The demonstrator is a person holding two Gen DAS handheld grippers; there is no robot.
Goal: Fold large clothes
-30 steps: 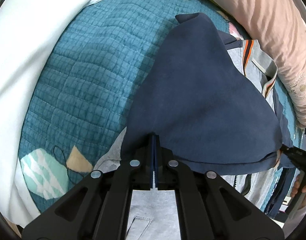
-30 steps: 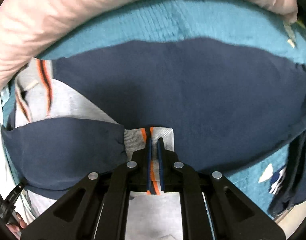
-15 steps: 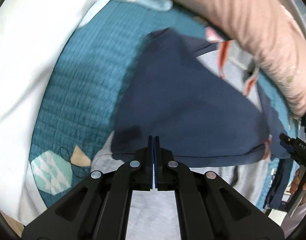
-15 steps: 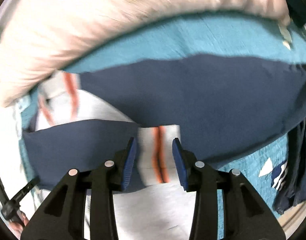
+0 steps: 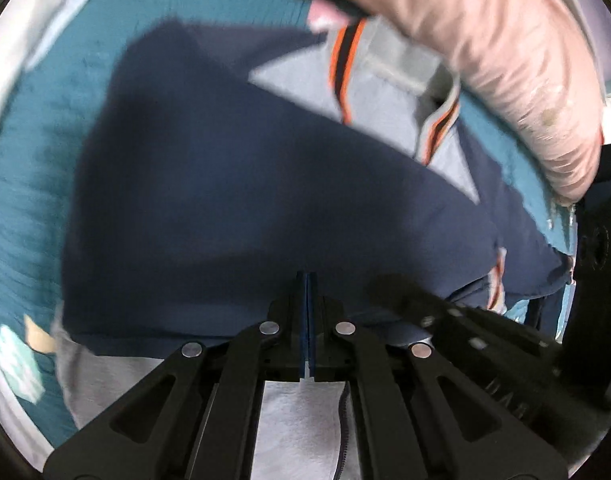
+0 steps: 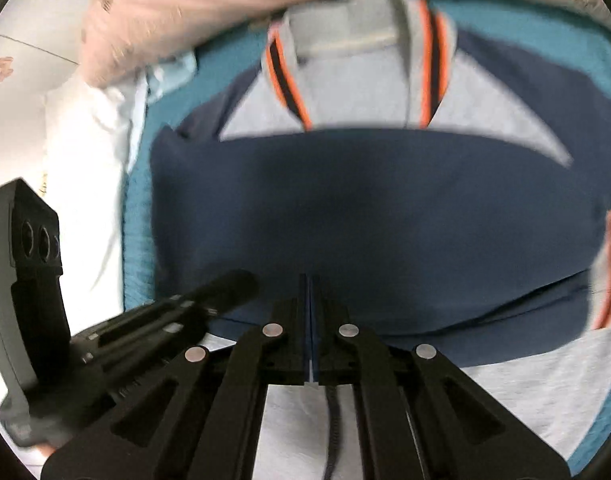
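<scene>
Navy-and-grey jacket (image 6: 365, 216) lies with sleeves folded across.

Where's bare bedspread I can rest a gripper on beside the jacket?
Left of the jacket, a teal bedspread strip runs to the white sheet. A narrower strip lies between the collar and pink pillow. The near middle is crowded: left gripper and right gripper sit side by side.
</scene>
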